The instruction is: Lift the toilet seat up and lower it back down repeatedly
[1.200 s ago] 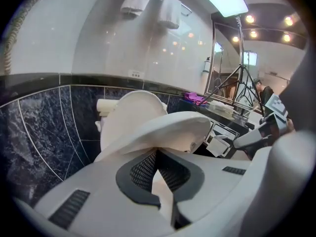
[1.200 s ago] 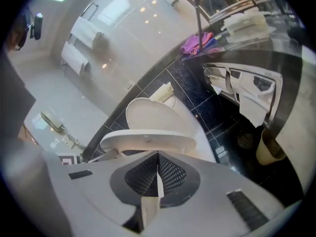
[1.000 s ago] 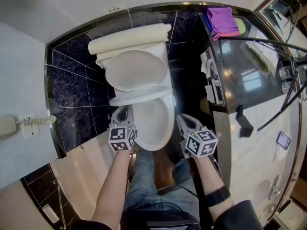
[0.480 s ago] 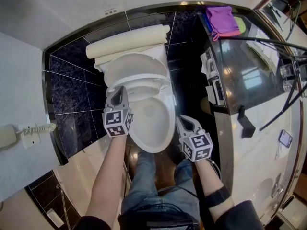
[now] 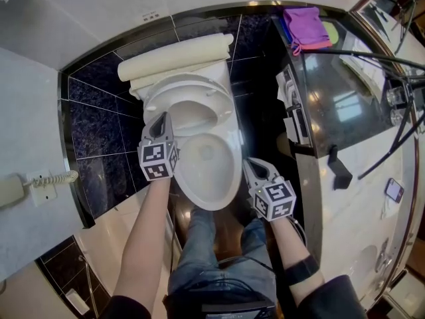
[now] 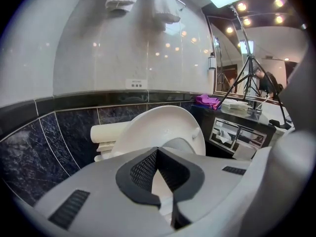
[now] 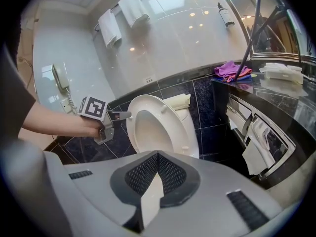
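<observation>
Seat (image 7: 181, 125) stands raised, tilted back toward the tank (image 5: 174, 53); left gripper (image 5: 161, 118), jaws clenched together on nothing, tip at the seat's left rim, tiled wall (image 5: 99, 105) near; right gripper (image 5: 250, 166) clenched empty beside the bowl (image 5: 207, 171), in the narrow gap before the counter (image 5: 332, 118).

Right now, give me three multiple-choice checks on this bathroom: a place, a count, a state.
1. Where is the purple cloth?
A. on the dark counter
B. on the toilet tank
C. on the floor

2. How many hanging towels are there?
A. one
B. two
C. four

3. The toilet seat is:
A. raised off the bowl
B. lying flat on it
C. missing

Answers:
1. A: the head view shows it at the counter's far corner.
2. B: the right gripper view shows two.
3. A: it stands tilted up there.
</observation>
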A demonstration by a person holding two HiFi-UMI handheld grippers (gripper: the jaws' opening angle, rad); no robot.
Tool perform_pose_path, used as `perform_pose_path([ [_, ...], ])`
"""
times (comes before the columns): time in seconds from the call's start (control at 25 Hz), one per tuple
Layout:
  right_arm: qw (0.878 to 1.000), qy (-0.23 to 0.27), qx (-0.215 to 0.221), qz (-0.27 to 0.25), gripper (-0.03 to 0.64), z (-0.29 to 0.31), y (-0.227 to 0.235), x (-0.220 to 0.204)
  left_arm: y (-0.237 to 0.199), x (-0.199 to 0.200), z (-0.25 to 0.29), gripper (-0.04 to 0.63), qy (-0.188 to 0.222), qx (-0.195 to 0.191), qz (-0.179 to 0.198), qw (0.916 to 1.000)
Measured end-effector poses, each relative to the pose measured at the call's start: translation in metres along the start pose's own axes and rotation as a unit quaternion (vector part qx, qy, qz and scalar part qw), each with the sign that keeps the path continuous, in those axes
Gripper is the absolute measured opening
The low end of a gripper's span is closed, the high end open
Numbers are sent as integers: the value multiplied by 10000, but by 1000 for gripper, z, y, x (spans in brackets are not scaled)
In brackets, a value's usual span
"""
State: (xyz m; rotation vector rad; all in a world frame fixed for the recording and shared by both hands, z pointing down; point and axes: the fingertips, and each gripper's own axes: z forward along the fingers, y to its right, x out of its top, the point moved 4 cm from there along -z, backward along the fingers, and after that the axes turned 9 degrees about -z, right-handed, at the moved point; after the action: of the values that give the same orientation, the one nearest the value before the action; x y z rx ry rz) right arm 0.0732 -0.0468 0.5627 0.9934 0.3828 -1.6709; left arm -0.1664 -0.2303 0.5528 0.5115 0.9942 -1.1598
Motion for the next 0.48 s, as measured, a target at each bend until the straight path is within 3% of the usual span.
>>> perform_pose_path([
  [0.24,9999,100,43,-102,15,-14,0,15,11,-2,-41,0,-50,33,13,10000],
  [0.48,9987,272,143,-399,15,-48,-9,53,31,16,-120,0,37,124,59,9999],
])
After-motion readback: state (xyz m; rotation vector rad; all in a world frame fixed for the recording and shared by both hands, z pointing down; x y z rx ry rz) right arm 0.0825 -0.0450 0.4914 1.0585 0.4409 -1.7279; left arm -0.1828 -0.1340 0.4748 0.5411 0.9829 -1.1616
